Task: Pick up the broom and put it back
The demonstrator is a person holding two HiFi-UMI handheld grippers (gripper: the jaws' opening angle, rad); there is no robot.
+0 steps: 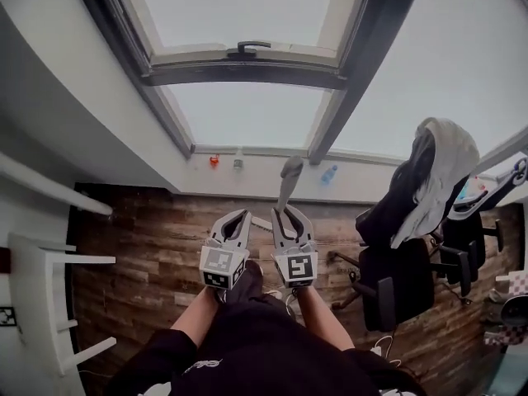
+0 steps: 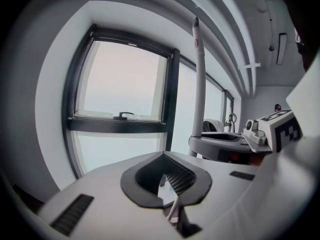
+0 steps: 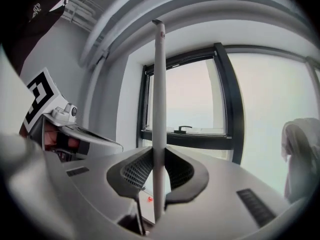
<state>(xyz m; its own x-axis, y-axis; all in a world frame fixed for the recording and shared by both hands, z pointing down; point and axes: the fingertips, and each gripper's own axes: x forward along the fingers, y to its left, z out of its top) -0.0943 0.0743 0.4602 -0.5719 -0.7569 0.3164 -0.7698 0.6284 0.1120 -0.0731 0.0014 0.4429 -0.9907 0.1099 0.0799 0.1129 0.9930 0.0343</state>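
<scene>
The broom shows only as its long white handle (image 1: 288, 184), which stands upright in front of the window. My right gripper (image 1: 290, 213) is shut on the broom handle (image 3: 159, 109); the pole runs through the hollow of its black pads (image 3: 135, 171). The broom's head is hidden. My left gripper (image 1: 238, 219) hangs just left of the right one, apart from the pole, with its jaws together and nothing between them. In the left gripper view the handle (image 2: 199, 84) rises to the right of the left gripper (image 2: 162, 176), above the right gripper's body (image 2: 225, 144).
A large dark-framed window (image 1: 247, 73) fills the wall ahead. Its sill holds a small red thing (image 1: 214, 161) and a blue bottle (image 1: 328, 173). A black office chair (image 1: 404, 262) draped with a pale cloth (image 1: 441, 172) stands at the right. White shelving (image 1: 49, 304) lines the left, over wood flooring.
</scene>
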